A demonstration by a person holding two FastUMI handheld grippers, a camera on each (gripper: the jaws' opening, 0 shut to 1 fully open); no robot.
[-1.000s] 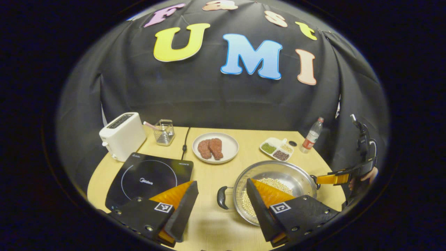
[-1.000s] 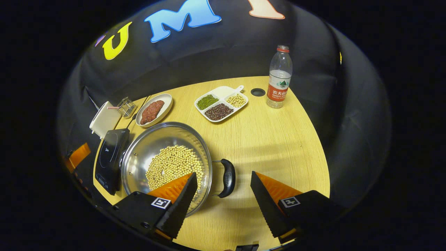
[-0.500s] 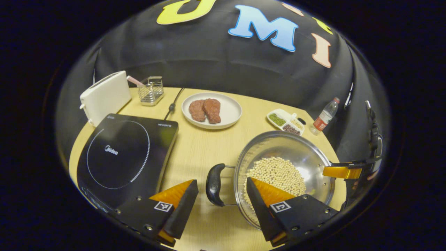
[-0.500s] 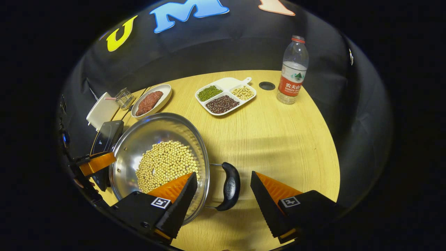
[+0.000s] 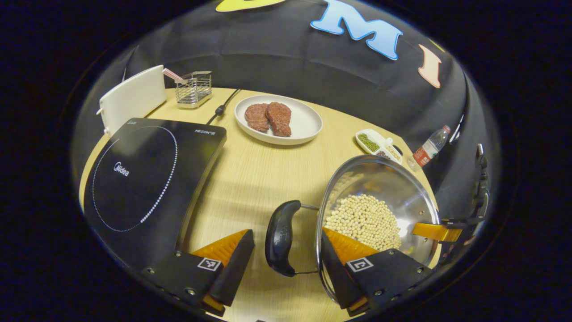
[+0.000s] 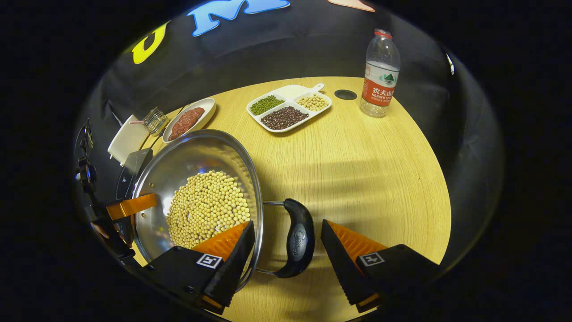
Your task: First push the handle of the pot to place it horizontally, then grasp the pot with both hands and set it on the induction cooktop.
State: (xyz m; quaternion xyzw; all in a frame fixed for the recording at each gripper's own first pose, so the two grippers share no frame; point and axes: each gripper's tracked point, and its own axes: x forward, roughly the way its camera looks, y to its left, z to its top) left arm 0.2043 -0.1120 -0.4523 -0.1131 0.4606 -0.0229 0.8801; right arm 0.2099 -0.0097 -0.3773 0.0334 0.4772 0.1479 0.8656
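A steel pot (image 5: 380,176) holding soybeans stands on the wooden table to the right of the black induction cooktop (image 5: 143,179). Its two black handles point left and right. My left gripper (image 5: 286,261) is open, and the pot's left handle (image 5: 279,237) lies between its fingers without being pressed. In the right gripper view the pot (image 6: 187,154) sits at the left, and its right handle (image 6: 297,239) lies between the fingers of my open right gripper (image 6: 286,257). Each view shows the other gripper at the pot's far rim: the right gripper (image 5: 435,231) and the left gripper (image 6: 132,206).
Behind the pot are a plate of meat (image 5: 304,123), a divided dish of beans (image 6: 288,107) and a water bottle (image 6: 380,74). A white toaster (image 5: 132,96), a wire basket (image 5: 193,87) and the cooktop's cord (image 5: 219,109) stand at the back left.
Both grippers have moved forward and down toward the pot. Each handle, which lay ahead of the fingertips, now lies between the open fingers. The pot has not moved.
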